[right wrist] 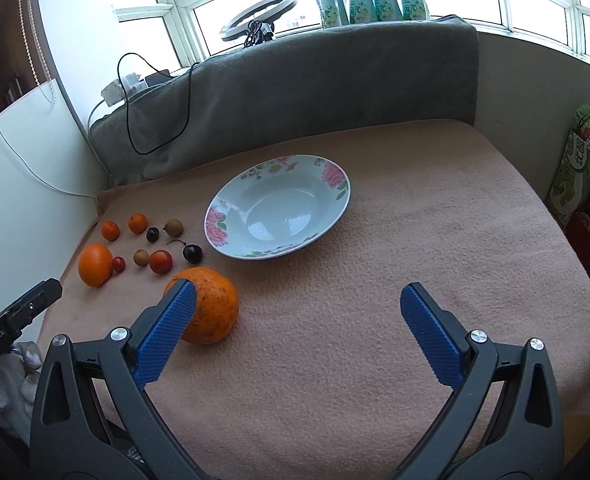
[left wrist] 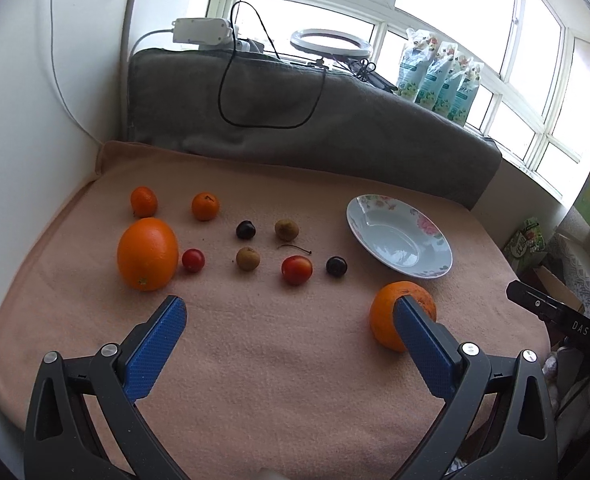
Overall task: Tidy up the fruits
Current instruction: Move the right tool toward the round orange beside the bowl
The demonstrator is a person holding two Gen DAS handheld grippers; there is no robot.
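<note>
Hovering over the pink-covered desk (right wrist: pixel 375 240), both tools hang wide apart and hold nothing. The left tool (left wrist: pixel 291 312) looks at a spread of fruit, the right tool (right wrist: pixel 299 300) at the flowered plate (right wrist: pixel 337 184), which lies bare.

Here's the relation that counts: the near orange (right wrist: pixel 215 312) sits at about ten o'clock from the right tool, just behind its left finger (right wrist: pixel 167 332), outside the gap rather than in it. From the left tool that same orange lies at about two o'clock, tucked behind its right finger (left wrist: pixel 427 348). So it lies between the two tools, and I can't tell which is nearer. The plate lies at twelve o'clock from the right tool, with the orange near the plate's front-left rim.

My read: the right tool looks better placed, needing a swing to the left to bracket the orange, then a short carry forward. The big orange (left wrist: pixel 147 254), the small oranges, tomatoes and dark fruits wait farther left, nearer the left tool.
</note>
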